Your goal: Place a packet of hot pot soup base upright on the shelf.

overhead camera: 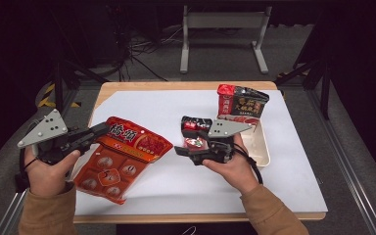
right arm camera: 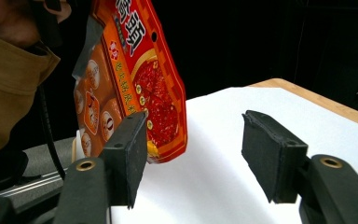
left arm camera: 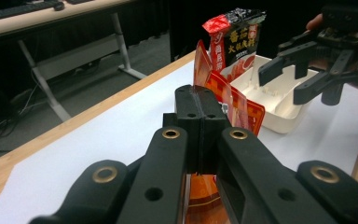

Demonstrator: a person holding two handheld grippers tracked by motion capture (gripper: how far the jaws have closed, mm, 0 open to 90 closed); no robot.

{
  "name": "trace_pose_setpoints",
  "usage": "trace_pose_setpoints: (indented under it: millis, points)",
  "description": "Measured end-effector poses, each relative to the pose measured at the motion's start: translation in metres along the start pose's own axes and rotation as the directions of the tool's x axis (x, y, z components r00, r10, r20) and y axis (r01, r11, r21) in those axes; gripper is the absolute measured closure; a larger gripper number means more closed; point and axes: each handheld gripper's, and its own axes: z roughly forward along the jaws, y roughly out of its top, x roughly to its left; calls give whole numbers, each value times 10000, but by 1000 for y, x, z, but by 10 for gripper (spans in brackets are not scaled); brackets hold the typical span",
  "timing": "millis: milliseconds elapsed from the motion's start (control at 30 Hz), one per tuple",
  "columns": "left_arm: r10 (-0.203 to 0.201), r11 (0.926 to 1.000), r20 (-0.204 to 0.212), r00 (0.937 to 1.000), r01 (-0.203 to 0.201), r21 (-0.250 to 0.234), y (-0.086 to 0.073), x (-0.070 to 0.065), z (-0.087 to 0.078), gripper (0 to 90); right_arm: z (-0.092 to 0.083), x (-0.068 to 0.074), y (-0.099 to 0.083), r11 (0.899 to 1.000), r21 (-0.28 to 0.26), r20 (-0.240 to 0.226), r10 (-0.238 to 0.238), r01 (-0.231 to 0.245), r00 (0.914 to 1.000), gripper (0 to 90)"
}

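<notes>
A: High view — where's it sit?

B: Above the person's side, looking fwd and down. Whole table (overhead camera: 293,196) in frame, forearms entering bottom edge, floor and desk legs along the top.

A: Left gripper view?

B: Rides the left gripper (left arm camera: 199,116), v. close; jaws rise from bottom centre. Faces across the table toward the white tray (left arm camera: 279,112), upper right of frame.

A: Right gripper view?

B: Low, near the tabletop, on the right gripper (right arm camera: 193,154). Faces the orange bag (right arm camera: 140,79), upper left.

A: Overlap?

B: All three catch that bag; high + left views share the tray.
</notes>
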Motion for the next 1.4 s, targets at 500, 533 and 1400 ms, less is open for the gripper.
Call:
trace_pose_setpoints:
  millis: [500,533,1400]
  points:
    - [37,10000,271,9996,-35,-58,1,-1,-1,900,30,6,-10,10000,-72,-474,-11,8,9989,415]
    - [41,10000,286,9996,-39,-61,1,-1,-1,900,31,6,-10,10000,-72,-486,2,-5,9988,415]
    - [28,10000,369,9993,-25,-96,1,-2,2,900,67,11,-26,9987,50,-1748,502,-501,9833,518]
